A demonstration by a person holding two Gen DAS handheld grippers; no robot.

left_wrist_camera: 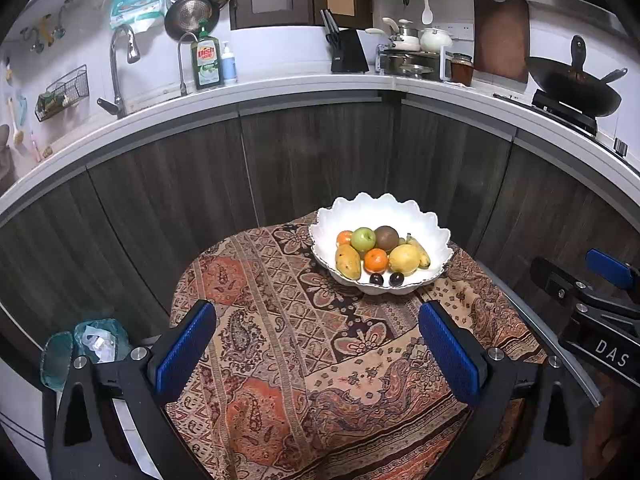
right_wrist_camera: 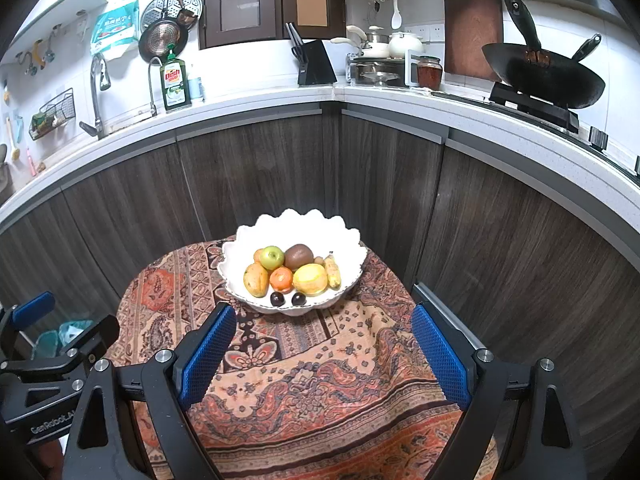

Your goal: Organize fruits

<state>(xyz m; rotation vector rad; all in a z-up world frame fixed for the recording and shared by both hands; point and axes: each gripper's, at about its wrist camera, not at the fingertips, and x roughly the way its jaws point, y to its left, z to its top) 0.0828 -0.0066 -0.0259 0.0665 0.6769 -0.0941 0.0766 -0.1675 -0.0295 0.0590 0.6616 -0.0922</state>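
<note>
Both grippers hang back over the patterned cloth (left_wrist_camera: 304, 360), nothing held. Left gripper (left_wrist_camera: 318, 344): fingers spread wide, blue pads facing, only cloth between them. Right gripper (right_wrist_camera: 324, 352): same, spread and empty.

All the fruit sits in the white scalloped bowl (right_wrist_camera: 256, 232) at the far edge of the table, about 12 o'clock from the right gripper and 1 o'clock from the left. Inside it:
- green apple (right_wrist_camera: 272, 257) and brown kiwi-like fruit (right_wrist_camera: 299, 256) at the back
- mango (right_wrist_camera: 256, 279) at 9 o'clock
- orange (right_wrist_camera: 281, 279) in the centre
- yellow lemon-like fruit (right_wrist_camera: 309, 278) next to it
- small banana (right_wrist_camera: 333, 272) at 3 o'clock
- two dark plums (right_wrist_camera: 286, 299) at 6 o'clock by the near rim

No loose fruit on the cloth that I can see, so this looks like either the end of the task or the start of a re-sort. I can't tell which.

If there is a next move, it's a reach forward to the bowl. The plums are the nearest pick but are small and round, so they would need a centred pinch.
</note>
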